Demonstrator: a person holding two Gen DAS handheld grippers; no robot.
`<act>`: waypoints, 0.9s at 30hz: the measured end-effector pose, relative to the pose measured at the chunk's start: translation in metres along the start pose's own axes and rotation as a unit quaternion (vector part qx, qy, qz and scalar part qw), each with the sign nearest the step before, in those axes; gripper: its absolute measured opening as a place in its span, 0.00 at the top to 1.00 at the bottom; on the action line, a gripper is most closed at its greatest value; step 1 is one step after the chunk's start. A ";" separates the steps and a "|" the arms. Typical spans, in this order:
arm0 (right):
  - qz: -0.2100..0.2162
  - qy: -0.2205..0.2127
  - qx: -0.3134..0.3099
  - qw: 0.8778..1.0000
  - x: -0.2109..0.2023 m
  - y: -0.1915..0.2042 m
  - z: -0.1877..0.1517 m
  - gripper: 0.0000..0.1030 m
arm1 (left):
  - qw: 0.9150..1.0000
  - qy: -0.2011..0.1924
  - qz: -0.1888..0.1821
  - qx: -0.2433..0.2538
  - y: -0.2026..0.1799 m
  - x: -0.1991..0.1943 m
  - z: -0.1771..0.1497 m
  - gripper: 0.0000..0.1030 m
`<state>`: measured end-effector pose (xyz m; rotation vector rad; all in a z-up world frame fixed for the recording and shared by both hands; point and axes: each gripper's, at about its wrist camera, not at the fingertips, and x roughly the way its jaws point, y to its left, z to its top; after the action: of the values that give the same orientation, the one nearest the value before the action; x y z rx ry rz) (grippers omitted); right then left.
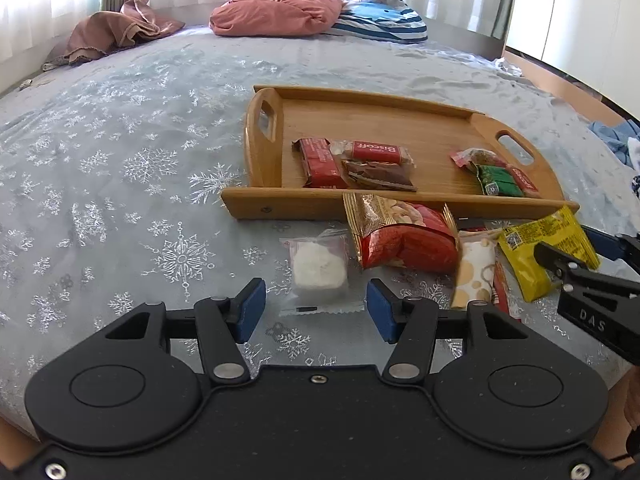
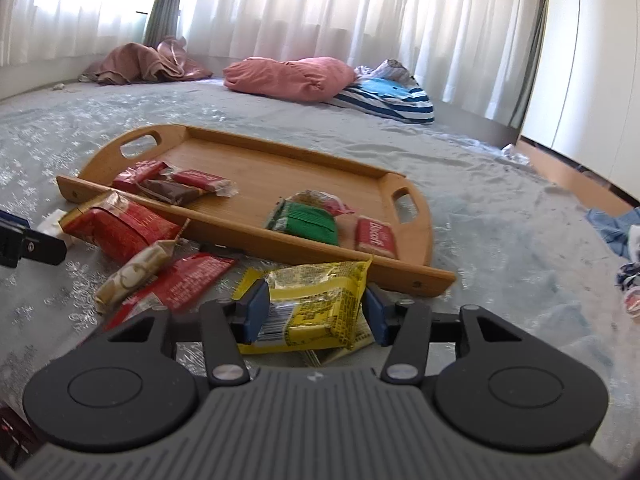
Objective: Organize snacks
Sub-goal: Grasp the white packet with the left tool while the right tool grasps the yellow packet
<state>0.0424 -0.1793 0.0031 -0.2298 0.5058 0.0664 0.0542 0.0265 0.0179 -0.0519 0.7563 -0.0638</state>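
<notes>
A wooden tray (image 1: 280, 208) (image 2: 280, 240) lies on the bed and holds Biscoff packets (image 1: 376, 150), a brown bar and a green packet (image 2: 308, 220). In front of the tray lie a white packet (image 1: 318, 270), a red nut bag (image 1: 400, 236) (image 2: 116, 224), a cream dotted packet (image 1: 474, 276) and a flat red packet (image 2: 188, 280). My left gripper (image 1: 316, 308) is open, with the white packet's near end between its pads, untouched. My right gripper (image 2: 316, 310) (image 1: 580, 252) is shut on a yellow packet (image 2: 316, 300) (image 1: 536, 244) that rests on the bedspread.
The grey snowflake bedspread (image 1: 140, 200) stretches to the left. At the far end sit a pink pillow (image 1: 276, 12), a striped pillow (image 1: 380, 20) and brown cloth (image 1: 112, 32). Blue clothing (image 1: 616, 136) lies right, by the bed's wooden edge (image 1: 580, 92).
</notes>
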 end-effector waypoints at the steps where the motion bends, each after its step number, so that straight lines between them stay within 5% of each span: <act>1: -0.006 0.000 -0.004 1.000 -0.001 0.001 0.000 0.35 | 1.000 0.000 0.001 -0.001 0.000 0.001 0.000 0.48; 9: -0.005 -0.006 -0.049 0.999 -0.005 0.024 -0.004 0.18 | 1.000 -0.005 0.009 0.012 -0.007 0.013 0.001 0.43; 11: -0.007 -0.004 -0.059 0.998 -0.003 0.031 -0.006 0.16 | 1.000 -0.006 0.010 0.019 -0.010 0.013 0.001 0.47; 13: -0.008 -0.004 -0.059 0.998 0.000 0.035 -0.006 0.14 | 1.000 -0.005 0.005 0.023 -0.010 0.012 0.001 0.62; 27: 0.038 0.027 -0.031 0.998 0.021 0.034 0.004 0.13 | 1.000 -0.008 -0.004 -0.003 0.000 -0.002 0.002 0.64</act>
<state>0.0581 -0.1457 -0.0107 -0.2729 0.5671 0.1500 0.0541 0.0269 0.0201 -0.0602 0.7409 -0.0694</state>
